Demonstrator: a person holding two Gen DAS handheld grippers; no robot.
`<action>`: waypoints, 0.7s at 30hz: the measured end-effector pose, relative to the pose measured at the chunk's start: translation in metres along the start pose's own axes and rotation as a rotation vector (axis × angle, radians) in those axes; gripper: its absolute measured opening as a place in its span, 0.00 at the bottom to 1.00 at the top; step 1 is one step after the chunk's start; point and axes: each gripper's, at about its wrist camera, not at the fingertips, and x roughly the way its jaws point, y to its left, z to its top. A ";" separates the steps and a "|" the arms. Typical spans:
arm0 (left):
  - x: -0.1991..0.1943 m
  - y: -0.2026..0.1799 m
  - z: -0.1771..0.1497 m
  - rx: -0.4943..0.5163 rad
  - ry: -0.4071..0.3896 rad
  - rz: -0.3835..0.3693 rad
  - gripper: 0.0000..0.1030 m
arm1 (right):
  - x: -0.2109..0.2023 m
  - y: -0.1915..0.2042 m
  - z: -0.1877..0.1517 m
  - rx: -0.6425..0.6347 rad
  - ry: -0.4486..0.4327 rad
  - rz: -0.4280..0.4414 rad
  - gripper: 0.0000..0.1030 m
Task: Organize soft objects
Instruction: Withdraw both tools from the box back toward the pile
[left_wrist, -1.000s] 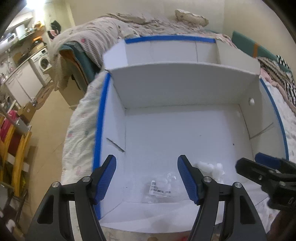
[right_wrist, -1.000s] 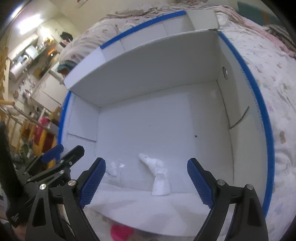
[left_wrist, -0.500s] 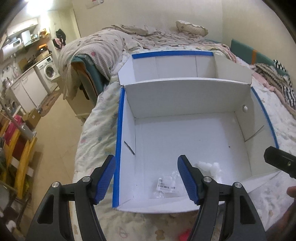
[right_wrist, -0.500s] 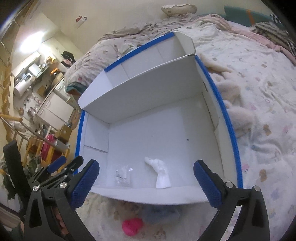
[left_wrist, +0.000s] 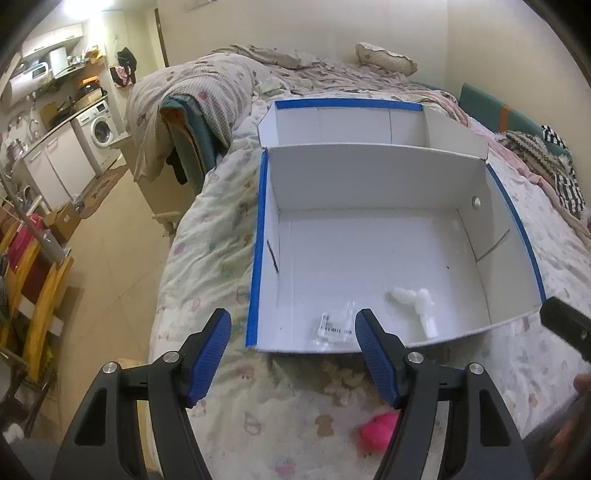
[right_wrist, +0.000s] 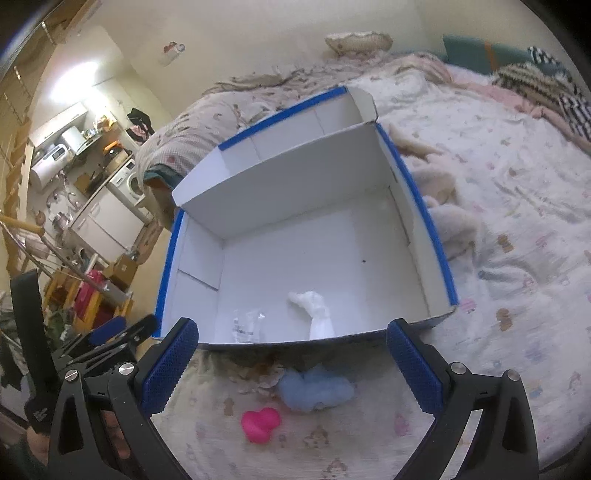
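Observation:
A white cardboard box (left_wrist: 369, 184) (right_wrist: 295, 192) with blue-taped edges lies open on the bed. Inside, near its front wall, lie a white soft toy (left_wrist: 417, 302) (right_wrist: 314, 310) and a clear plastic packet (left_wrist: 332, 326) (right_wrist: 245, 325). On the bedspread in front of the box sit a pink soft toy (left_wrist: 378, 432) (right_wrist: 260, 424) and a pale blue soft toy (right_wrist: 314, 391). My left gripper (left_wrist: 293, 334) is open and empty, held above the box's front edge. My right gripper (right_wrist: 291, 350) is wide open and empty, above the blue and pink toys.
The patterned bedspread (right_wrist: 517, 258) spreads to the right, with cream plush items (right_wrist: 443, 206) beside the box. The bed's left edge (left_wrist: 173, 280) drops to the floor. Crumpled bedding and a pillow (left_wrist: 386, 59) lie at the back. Yellow and red furniture (left_wrist: 33, 288) stands at the left.
Both grippers have pulled back and up from inside the box, so its front wall and the bedspread with the pink and blue toys now show. The right jaws stand slightly wider.

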 end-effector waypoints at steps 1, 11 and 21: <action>-0.001 0.001 -0.003 0.000 0.002 0.003 0.65 | -0.001 -0.001 -0.002 0.002 -0.005 -0.005 1.00; -0.003 0.008 -0.028 -0.019 0.020 -0.009 0.65 | 0.006 -0.007 -0.015 -0.019 0.042 -0.057 1.00; 0.004 0.025 -0.039 -0.046 0.054 0.033 0.65 | 0.002 -0.005 -0.025 -0.069 0.059 -0.098 1.00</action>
